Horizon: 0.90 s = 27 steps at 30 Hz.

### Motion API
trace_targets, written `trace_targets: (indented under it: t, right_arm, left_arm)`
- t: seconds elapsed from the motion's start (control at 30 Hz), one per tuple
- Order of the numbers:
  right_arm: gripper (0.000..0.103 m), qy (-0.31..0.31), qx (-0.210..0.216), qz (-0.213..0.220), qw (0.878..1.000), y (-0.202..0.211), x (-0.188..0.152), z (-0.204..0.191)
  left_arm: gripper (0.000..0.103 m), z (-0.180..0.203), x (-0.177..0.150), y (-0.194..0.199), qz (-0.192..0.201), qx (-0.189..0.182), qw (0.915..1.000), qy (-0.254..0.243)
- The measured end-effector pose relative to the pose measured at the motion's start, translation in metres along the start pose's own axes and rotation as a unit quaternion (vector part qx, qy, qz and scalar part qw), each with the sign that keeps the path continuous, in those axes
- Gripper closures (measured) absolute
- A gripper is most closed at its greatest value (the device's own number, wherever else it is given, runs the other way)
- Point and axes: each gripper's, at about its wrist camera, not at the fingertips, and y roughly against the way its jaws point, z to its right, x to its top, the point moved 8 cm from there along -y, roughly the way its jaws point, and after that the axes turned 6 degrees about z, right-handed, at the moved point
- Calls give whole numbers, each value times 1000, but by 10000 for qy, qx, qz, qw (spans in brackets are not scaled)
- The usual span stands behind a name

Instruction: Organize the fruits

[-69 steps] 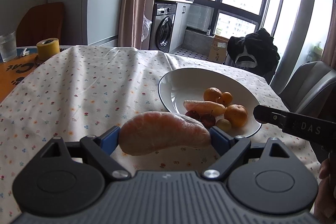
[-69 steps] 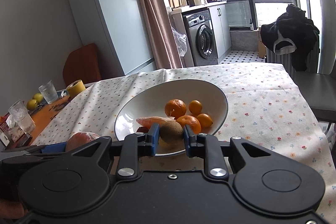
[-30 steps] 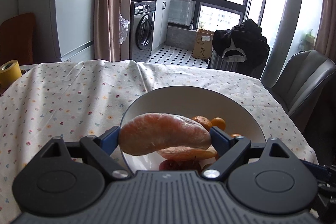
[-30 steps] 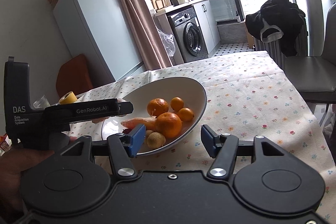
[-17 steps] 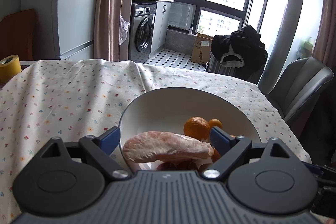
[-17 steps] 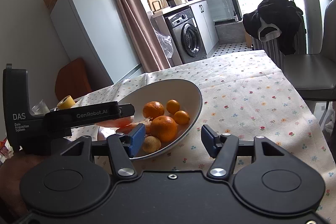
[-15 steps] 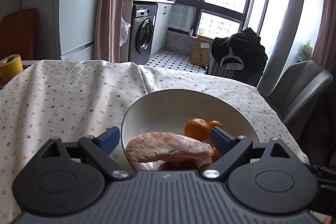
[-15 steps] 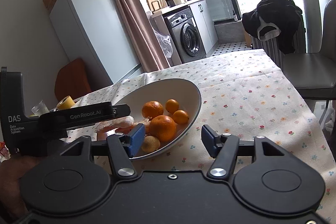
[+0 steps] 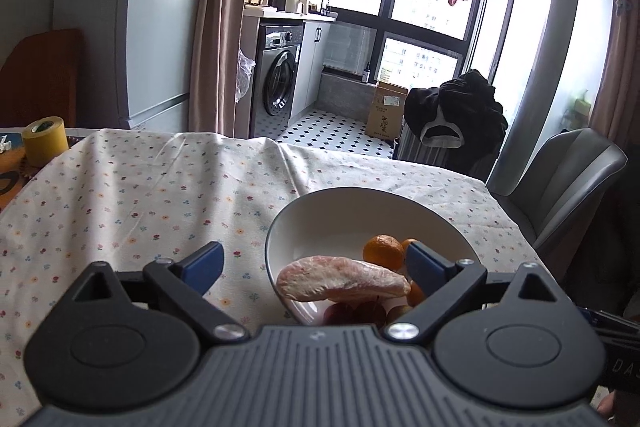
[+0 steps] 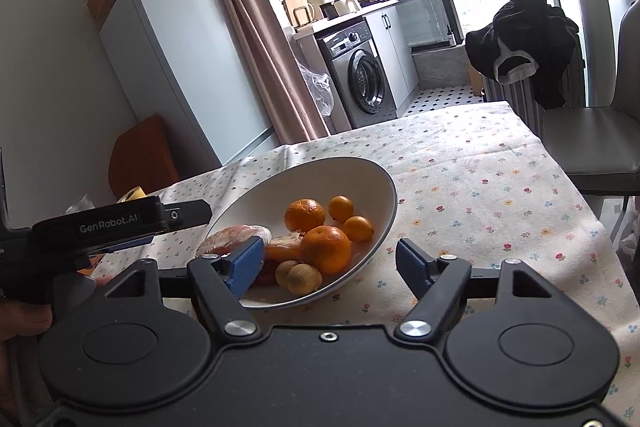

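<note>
"GenRobot.AI" on left gripper (image 10: pixel 120 227)

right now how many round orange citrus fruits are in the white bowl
4 show in the white ceramic bowl: a large orange at front, another large orange behind it, a small orange fruit at back, another small one to its right. More may hide under the pile.

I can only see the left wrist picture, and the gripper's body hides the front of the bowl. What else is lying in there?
Observer: The right wrist view shows two brown round fruits at the near edge of the bowl.
Visitor: How many oranges are there?
Observer: Two big oranges and two small orange fruits.
Visitor: Is the other gripper holding anything?
Observer: No. The right gripper is open, its jaws have just been opening, and nothing is gripped between them.
</note>
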Motion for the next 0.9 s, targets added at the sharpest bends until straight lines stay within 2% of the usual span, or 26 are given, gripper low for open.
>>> trace_targets:
  t: [0.33, 0.53, 0.77, 0.9]
  right_arm:
    - [24, 131, 36, 35, 9999, 16, 3, -14]
    - [11, 203, 47, 134, 9997, 32, 6, -23]
    - [0, 240, 24, 195, 9995, 46, 4, -30]
    - [0, 242, -9, 180, 9995, 54, 3, -34]
  left_arm:
    - [4, -12, 3, 33, 104, -40, 9999, 77]
    - [2, -19, 3, 58, 197, -40, 9997, 102]
    - [0, -26, -2, 80, 106, -93, 9998, 109]
    - [0, -28, -6, 93, 115, -98, 9998, 97]
